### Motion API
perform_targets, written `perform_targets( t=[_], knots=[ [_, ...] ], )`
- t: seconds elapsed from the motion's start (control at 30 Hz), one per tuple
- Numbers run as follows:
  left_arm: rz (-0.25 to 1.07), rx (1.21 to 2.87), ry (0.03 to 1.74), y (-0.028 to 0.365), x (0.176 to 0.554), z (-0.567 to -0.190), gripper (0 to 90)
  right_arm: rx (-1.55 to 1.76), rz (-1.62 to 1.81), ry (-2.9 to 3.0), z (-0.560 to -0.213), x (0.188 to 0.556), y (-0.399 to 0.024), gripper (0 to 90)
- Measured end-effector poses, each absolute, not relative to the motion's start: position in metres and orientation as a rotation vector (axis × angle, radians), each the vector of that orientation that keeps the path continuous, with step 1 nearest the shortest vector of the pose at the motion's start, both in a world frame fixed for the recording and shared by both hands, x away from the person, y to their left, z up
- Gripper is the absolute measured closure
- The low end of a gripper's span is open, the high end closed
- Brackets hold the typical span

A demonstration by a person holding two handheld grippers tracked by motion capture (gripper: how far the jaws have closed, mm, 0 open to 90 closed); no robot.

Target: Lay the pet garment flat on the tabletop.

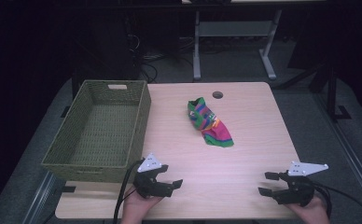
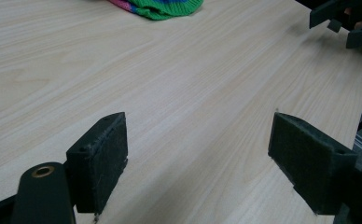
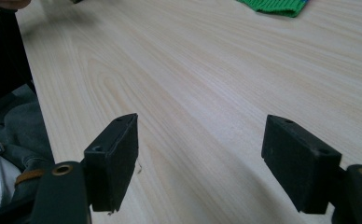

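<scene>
So on the far left there's a green woven basket (image 1: 97, 130) sitting on the left edge of the light wood desk (image 1: 244, 140), nothing inside it as far as I can see. Its near corner is just beside the left gripper (image 1: 170, 184), which a hand (image 1: 137, 207) holds low over the front of the desk. The jaws are spread wide with nothing between them, just bare woodgrain showing in the left gripper view (image 2: 198, 158). The grey three-cornered plate rides on top and a black cable trails off toward the desk's front edge.

Moving right, the colourful sock (image 1: 208, 122) lies flat around the middle of the desk, green cuff toward the back, pink toe end toward the front. It's well ahead of both sets of jaws and roughly between them, touching neither. The left gripper view catches just its green knit edge (image 2: 167, 7) at the top.

Far right, the right gripper (image 1: 267, 183) sits near the front right corner, held by the other hand (image 1: 312, 210). Jaws also wide apart and empty (image 3: 200, 163), pointing in toward the left gripper. A bit of green sock (image 3: 274, 5) peeks in at the top there too.
</scene>
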State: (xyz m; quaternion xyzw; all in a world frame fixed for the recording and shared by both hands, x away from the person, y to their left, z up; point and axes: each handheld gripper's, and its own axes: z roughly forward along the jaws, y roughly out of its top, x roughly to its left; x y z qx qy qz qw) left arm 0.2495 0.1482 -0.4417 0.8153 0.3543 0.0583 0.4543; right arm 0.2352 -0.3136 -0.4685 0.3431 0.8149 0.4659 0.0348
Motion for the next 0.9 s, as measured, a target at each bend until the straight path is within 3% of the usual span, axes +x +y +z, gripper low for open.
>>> perform_targets(
  t=[0.9],
  knots=[
    [0.128, 2.038, 0.854, 0.144, 0.247, -0.447, 19.2, 0.968, 1.35, 2.585, -0.455, 0.249, -0.294, 22.3]
  ],
)
